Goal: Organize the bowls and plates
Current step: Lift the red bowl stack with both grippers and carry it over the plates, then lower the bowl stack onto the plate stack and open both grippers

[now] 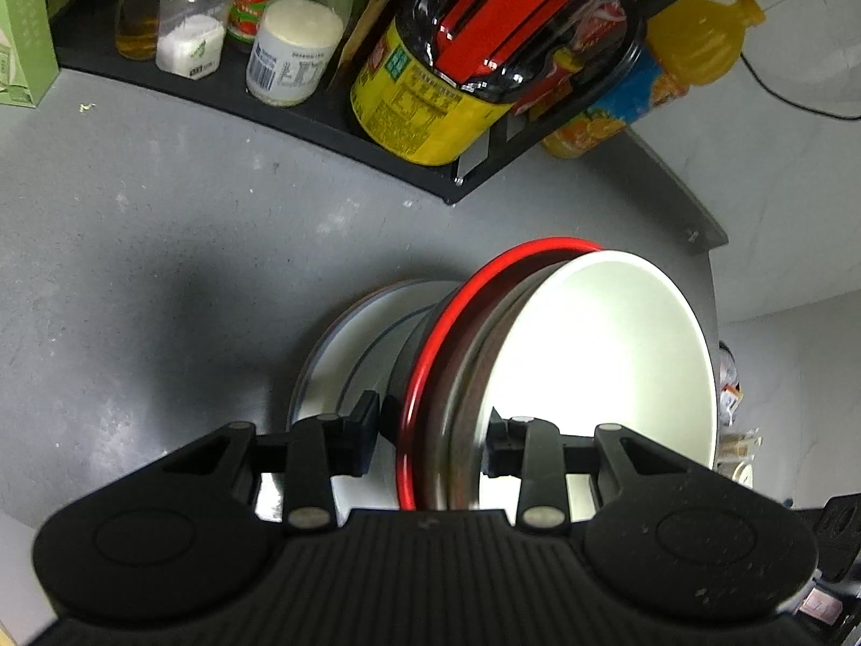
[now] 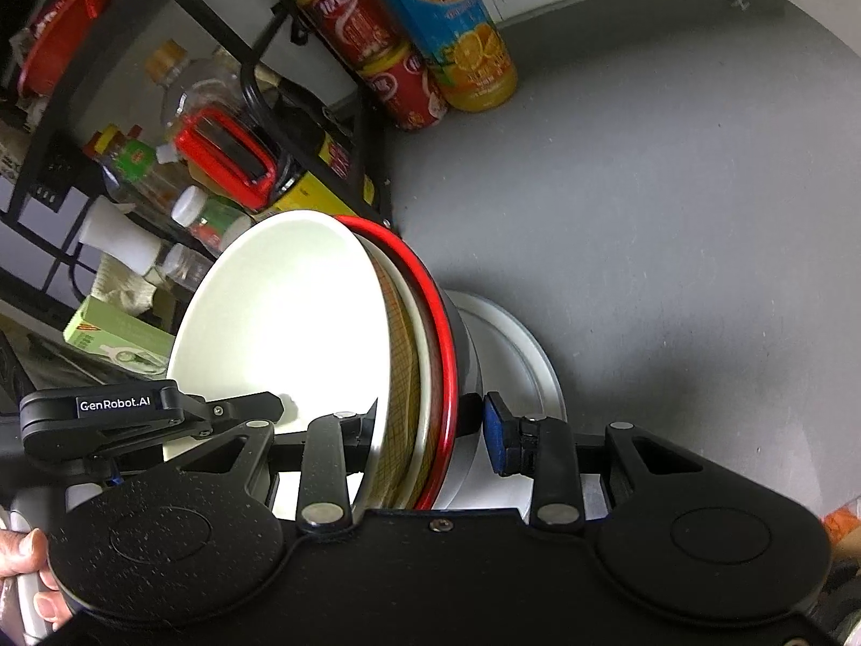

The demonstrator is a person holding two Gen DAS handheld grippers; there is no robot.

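Observation:
A stack of nested bowls stands on white plates (image 1: 376, 317) on the grey table. The top bowl is white inside (image 1: 608, 344), and a red-rimmed bowl (image 1: 430, 355) sits under it. My left gripper (image 1: 433, 436) straddles the rims of the nested bowls, one finger outside the red rim and one inside the white bowl. My right gripper (image 2: 436, 425) straddles the same stack from the other side, over the white bowl (image 2: 290, 312) and the red-rimmed bowl (image 2: 444, 344), with the plates (image 2: 516, 355) below. The left gripper's arm (image 2: 150, 414) shows inside the white bowl in the right wrist view.
A black rack (image 1: 301, 124) along the back holds jars, bottles and a dark bottle with a yellow label (image 1: 430, 102). An orange juice bottle (image 1: 662, 75) and red cans (image 2: 376, 54) stand by the rack's end. The table's right edge (image 1: 705, 226) is near the stack.

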